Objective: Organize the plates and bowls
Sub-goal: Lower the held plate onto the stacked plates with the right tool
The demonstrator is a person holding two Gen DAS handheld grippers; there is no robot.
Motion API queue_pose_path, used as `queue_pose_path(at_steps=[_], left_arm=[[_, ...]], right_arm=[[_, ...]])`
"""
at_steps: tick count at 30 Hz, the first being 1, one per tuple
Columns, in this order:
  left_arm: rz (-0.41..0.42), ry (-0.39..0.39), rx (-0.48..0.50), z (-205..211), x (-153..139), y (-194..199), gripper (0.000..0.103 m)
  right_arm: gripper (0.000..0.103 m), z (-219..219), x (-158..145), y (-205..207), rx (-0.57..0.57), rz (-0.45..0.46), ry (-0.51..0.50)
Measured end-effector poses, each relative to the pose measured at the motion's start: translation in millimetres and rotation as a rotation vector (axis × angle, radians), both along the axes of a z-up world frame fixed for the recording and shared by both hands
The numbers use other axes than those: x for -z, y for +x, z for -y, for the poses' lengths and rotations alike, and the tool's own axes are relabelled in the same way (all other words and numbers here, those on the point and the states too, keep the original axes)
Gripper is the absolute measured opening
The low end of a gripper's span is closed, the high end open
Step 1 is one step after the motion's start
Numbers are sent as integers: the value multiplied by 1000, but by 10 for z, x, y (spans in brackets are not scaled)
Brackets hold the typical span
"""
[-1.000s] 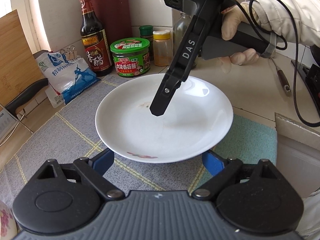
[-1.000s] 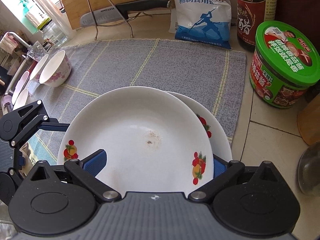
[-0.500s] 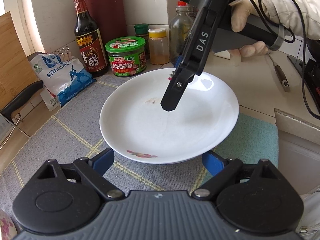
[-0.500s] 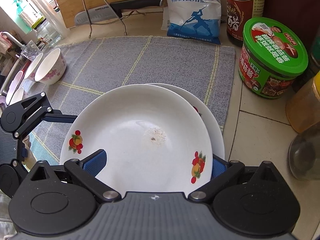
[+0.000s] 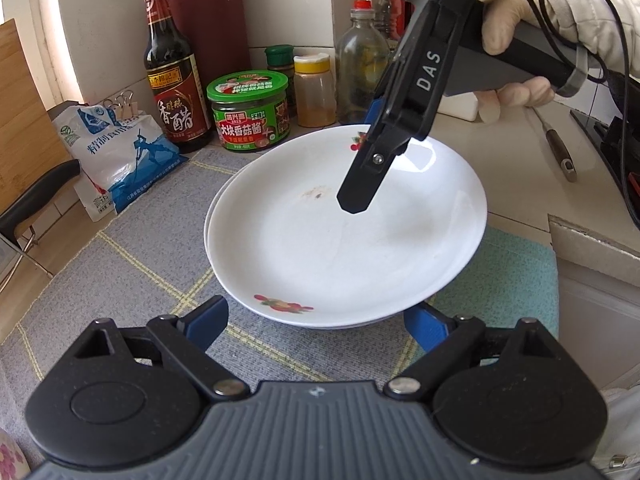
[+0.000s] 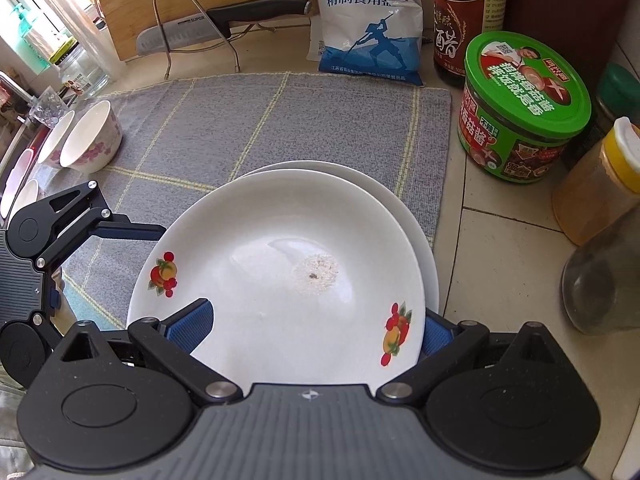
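White top plate (image 6: 280, 280), pinched at its near rim by the right gripper (image 6: 316, 328), overhangs the lower plate (image 6: 404, 216) on the grey mat (image 6: 280, 120); left gripper (image 5: 316, 320) open, nearby.

- The lower plate (image 6: 416, 220) shows only a rim crescent beyond the upper plate (image 6: 280, 280).
- The knife block (image 5: 208, 32) top is cropped above the vinegar bottle (image 5: 172, 76).
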State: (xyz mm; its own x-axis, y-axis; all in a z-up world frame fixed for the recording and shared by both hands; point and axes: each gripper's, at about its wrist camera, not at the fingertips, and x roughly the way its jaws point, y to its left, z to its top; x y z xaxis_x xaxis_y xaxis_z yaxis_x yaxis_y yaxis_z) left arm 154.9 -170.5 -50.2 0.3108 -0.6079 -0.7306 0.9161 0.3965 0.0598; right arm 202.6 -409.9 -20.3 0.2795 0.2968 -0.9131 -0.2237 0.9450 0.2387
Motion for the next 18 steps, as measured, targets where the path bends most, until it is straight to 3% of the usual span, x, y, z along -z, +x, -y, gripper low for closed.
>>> queue_pose_path(at_steps=[18], left_arm=[[-10,-23,-3,-46,6,11,95]], right_arm=[[103,-55,-77,-79,46,-1,-77]])
